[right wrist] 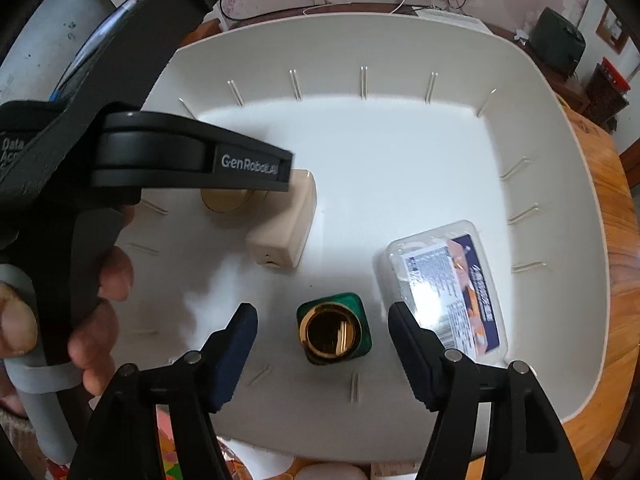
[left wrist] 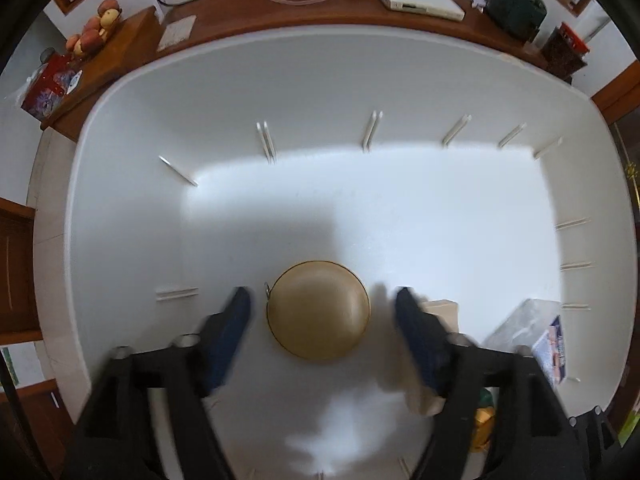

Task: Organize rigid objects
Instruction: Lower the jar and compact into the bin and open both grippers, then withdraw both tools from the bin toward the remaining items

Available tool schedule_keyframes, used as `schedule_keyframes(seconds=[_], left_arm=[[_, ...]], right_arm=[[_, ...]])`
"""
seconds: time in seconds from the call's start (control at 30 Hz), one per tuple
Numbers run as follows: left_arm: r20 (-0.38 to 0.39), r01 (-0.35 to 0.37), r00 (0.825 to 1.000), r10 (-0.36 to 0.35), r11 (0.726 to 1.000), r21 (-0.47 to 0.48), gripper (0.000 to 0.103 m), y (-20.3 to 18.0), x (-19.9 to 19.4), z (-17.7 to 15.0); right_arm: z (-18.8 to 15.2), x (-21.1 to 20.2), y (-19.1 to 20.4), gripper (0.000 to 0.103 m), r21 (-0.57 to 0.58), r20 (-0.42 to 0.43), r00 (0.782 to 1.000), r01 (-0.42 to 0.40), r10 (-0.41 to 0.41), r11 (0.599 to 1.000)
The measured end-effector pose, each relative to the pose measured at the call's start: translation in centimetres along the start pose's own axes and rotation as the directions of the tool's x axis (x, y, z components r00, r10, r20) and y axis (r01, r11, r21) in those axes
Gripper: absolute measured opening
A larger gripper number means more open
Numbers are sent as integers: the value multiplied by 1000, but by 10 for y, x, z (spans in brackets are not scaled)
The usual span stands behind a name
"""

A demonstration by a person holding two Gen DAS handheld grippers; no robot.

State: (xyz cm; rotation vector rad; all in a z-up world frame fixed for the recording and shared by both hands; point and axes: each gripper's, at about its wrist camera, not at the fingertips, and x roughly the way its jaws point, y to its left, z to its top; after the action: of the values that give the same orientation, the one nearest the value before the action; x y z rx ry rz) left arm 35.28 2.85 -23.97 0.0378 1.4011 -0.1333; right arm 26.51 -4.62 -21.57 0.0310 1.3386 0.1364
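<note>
Inside the big white bin [right wrist: 560, 168], everything I am sorting sits on its pale floor, so I place it all by that bin. Near the bin's front-left part lies the round tan case [left wrist: 318, 310], flat on the floor with a small metal ring at its edge; my left gripper [left wrist: 322, 312] points down over it with its jaws standing wide, one dark blue pad on each side of the case and a gap showing on both sides, so nothing is gripped. Toward the bin's front wall stands the green bottle with the gold cap [right wrist: 334, 334], upright, seen from above; my right gripper [right wrist: 324, 336] straddles it with the jaws partly spread, the pads clear of the bottle on either side. Just right of that bottle, nearer the bin's right wall, lies a clear plastic box with a printed label [right wrist: 444, 288], tilted a little. A beige rectangular box [right wrist: 284, 226] rests further in toward the bin's middle, beside the tan case. My left hand [right wrist: 100, 304] wraps the handle of the left tool at the bin's left wall. The bin itself rests on a wooden table [right wrist: 608, 280].
</note>
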Motion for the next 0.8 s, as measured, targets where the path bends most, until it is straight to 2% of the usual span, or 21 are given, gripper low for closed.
schedule_keyframes(seconds=[0.17, 0.43, 0.8], left_arm=[[52, -8, 999, 7, 1000, 24, 100, -14, -30, -9], [170, -16, 985, 9, 999, 40, 100, -25, -94, -31], [290, -43, 956, 39, 999, 5, 100, -15, -164, -57]], right_arm=[[-16, -23, -2, 69, -17, 42, 999, -1, 2, 1000], [-34, -70, -7, 69, -29, 119, 993, -17, 20, 999], [-57, -138, 2, 69, -80, 254, 966, -32, 51, 996]])
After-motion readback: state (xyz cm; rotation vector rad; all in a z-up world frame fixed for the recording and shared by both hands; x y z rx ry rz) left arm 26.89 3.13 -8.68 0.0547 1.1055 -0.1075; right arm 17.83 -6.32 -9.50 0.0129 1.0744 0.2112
